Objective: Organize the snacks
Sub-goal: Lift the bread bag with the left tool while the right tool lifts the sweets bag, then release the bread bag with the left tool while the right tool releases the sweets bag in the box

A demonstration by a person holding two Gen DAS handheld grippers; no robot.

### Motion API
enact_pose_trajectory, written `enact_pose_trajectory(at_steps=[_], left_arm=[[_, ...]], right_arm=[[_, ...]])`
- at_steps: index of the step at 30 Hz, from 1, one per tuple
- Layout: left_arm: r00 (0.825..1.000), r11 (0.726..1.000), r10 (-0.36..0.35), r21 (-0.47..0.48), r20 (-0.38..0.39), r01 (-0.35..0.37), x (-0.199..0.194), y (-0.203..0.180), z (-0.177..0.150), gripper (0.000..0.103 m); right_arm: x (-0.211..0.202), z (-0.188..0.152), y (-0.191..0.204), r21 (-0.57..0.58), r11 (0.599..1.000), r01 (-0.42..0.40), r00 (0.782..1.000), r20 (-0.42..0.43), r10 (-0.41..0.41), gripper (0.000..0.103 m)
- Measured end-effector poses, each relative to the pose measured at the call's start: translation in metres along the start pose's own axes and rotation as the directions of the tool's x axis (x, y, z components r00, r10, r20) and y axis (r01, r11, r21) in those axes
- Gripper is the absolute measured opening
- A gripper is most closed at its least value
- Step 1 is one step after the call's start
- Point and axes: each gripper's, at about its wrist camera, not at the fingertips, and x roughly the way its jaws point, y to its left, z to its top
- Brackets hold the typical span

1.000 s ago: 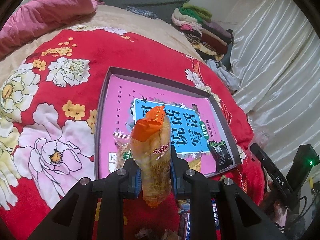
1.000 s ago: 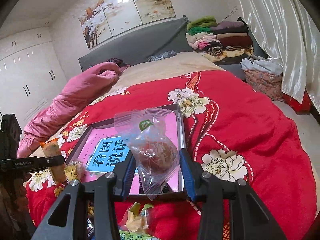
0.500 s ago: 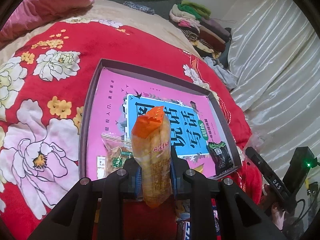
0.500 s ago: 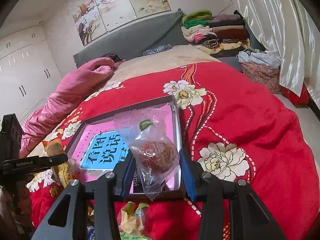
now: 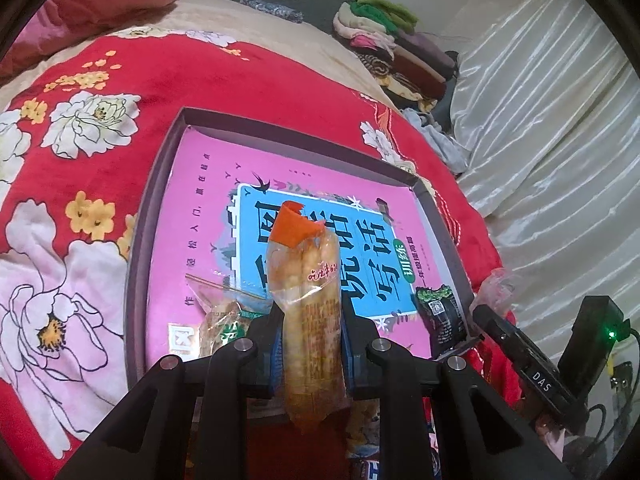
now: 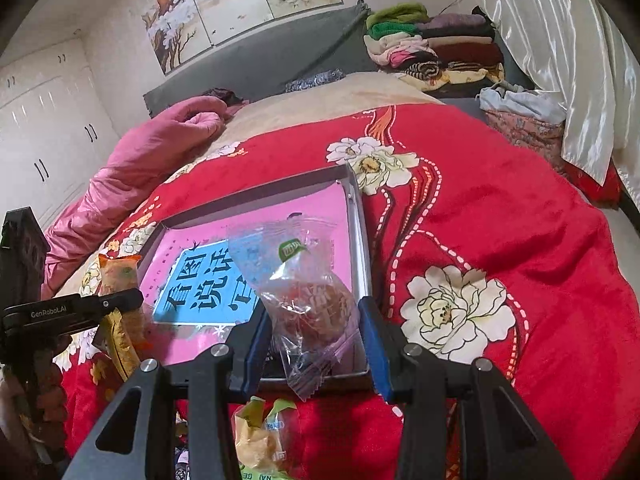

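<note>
My left gripper (image 5: 310, 344) is shut on a long orange-topped snack pack (image 5: 310, 280) and holds it upright over the near edge of a shallow dark tray (image 5: 158, 188) lined with a pink and blue book cover. In the tray lie a clear biscuit packet (image 5: 218, 320) and a black and green packet (image 5: 440, 312). My right gripper (image 6: 314, 336) is shut on a clear-wrapped brown pastry (image 6: 310, 300) above the tray's near right corner (image 6: 358, 216). The left gripper (image 6: 76, 312) with its orange snack pack (image 6: 120, 280) shows at the left of the right wrist view.
The tray sits on a red floral bedspread (image 6: 480, 208). Loose snacks lie under the grippers, among them a yellow-green packet (image 6: 258, 436). A pink quilt (image 6: 140, 156), folded clothes (image 6: 432, 44) and white curtains (image 5: 540, 120) ring the bed.
Both grippers have moved forward toward the tray with their snacks still held. The left one now hangs over the tray's near edge.
</note>
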Motion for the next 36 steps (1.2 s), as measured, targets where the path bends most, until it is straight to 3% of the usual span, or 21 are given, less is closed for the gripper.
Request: enact_pose_trajectory(at_steps=[12, 29, 36], left_arm=[[1.0, 1.0, -0.007, 0.004, -0.006, 0.007, 0.008, -0.003, 0.002, 0.023], [0.999, 1.0, -0.023, 0.015, -0.03, 0.024, 0.019, -0.005, 0.002, 0.023], [0.999, 1.0, -0.023, 0.021, -0.026, 0.024, 0.023, -0.007, 0.004, 0.023]], right_arm=[[0.012, -0.002, 0.005, -0.016, 1.0, -0.013, 0.999, -0.033, 0.012, 0.044], [0.022, -0.007, 0.016, -0.011, 0.991, -0.136, 0.989, -0.067, 0.135, 0.044], [0.019, -0.006, 0.014, -0.018, 0.998, -0.065, 0.997, -0.053, 0.064, 0.044]])
